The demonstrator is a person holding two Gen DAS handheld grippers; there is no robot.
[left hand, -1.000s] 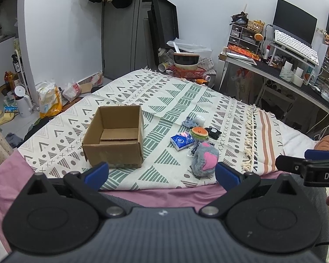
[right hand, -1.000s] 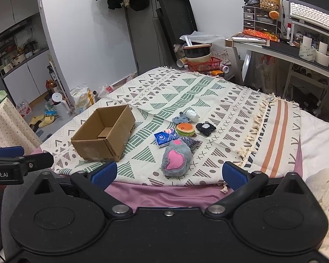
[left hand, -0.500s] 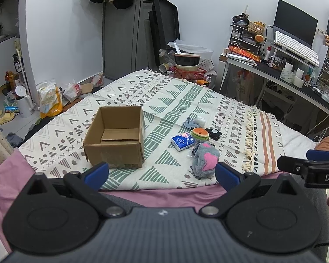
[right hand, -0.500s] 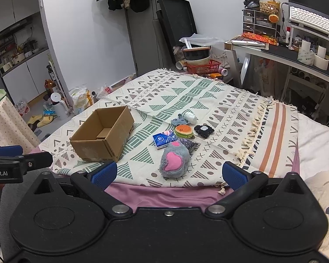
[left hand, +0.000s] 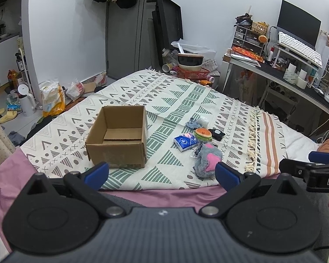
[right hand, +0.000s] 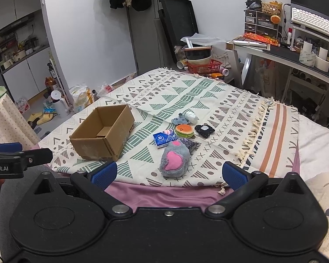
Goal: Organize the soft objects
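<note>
left tongs (right hand: 5, 153) marked "robot.ai", blue tissue pack (right hand: 163, 138)

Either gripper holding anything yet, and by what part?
Nothing is held. The left gripper and right gripper are both open and empty, short of the grey plush and the cardboard box.

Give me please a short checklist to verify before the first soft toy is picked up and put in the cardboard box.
1. Right gripper open, holding nothing: ok.
2. Left gripper open, holding nothing: ok.
3. Cardboard box upright, top open, no items seen inside: ok.
4. Grey plush with pink heart nearest, uncovered on the patterned blanket: ok.
5. Plush free of the dark packet beside it: cannot tell; they seem to touch.
6. Gripper already at the plush: not ok; both are short of it.
</note>
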